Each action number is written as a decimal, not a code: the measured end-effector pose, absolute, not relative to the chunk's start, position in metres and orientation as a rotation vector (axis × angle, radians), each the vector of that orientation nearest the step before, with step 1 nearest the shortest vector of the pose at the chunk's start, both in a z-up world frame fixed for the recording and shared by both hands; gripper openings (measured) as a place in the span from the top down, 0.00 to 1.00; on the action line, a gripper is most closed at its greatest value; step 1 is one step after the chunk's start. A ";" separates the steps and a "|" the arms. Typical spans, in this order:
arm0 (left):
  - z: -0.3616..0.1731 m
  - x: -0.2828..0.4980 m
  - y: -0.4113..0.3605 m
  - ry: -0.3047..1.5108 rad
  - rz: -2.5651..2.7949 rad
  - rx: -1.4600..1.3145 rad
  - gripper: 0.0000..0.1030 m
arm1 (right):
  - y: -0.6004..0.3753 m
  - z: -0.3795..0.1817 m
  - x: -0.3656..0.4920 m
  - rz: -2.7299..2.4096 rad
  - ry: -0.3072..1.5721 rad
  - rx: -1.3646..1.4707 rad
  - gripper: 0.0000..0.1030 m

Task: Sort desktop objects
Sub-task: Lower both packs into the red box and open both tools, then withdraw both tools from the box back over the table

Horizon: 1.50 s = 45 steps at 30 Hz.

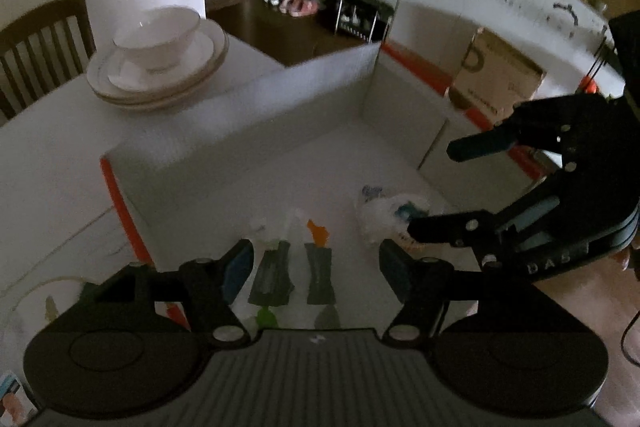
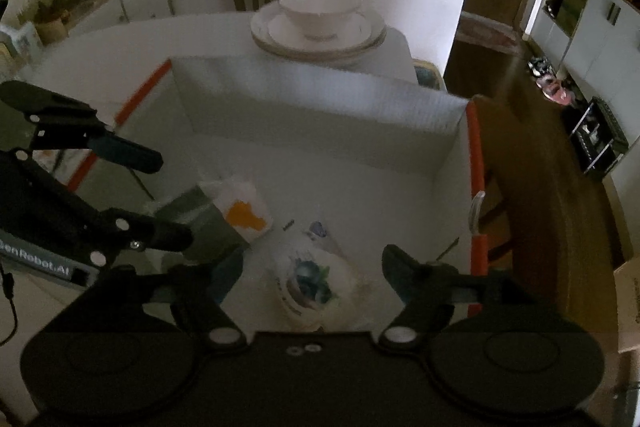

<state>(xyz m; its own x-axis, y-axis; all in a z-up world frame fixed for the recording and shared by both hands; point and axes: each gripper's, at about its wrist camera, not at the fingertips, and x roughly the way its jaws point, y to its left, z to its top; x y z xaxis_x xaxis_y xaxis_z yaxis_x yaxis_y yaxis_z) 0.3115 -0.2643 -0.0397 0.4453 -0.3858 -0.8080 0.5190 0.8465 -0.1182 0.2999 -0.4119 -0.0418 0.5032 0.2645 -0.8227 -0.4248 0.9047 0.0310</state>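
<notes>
Both grippers, left (image 1: 316, 267) and right (image 2: 312, 267), hang open and empty over the box (image 2: 320, 107), packets (image 2: 308, 279) lying inside, stacked dishes (image 2: 320, 23) just beyond its far wall.

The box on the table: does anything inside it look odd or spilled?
Nothing looks spilled. The white box holds a packet with an orange mark and a crumpled wrapper, both lying loosely on its floor.
</notes>
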 end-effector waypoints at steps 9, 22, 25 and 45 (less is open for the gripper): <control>-0.018 0.294 -0.250 0.876 -0.524 0.120 0.33 | -0.415 -0.021 0.278 0.455 0.872 -0.131 0.10; 0.000 0.261 -0.213 0.792 -0.504 0.064 0.18 | -0.395 -0.004 0.241 0.461 0.757 -0.121 0.01; 0.004 0.250 -0.201 0.766 -0.506 0.065 0.17 | -0.384 0.000 0.230 0.449 0.740 -0.114 0.01; 0.016 0.181 -0.077 0.660 -0.405 0.033 0.04 | -0.288 0.018 0.169 0.424 0.667 -0.033 0.01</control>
<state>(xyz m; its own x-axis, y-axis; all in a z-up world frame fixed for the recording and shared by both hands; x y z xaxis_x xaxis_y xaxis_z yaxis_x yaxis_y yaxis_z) 0.1809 -0.0767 0.0160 0.7148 -0.3551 -0.6025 0.3759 0.9216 -0.0973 0.1693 -0.2882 0.0184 0.7033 0.3711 -0.6064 -0.3920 0.9140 0.1047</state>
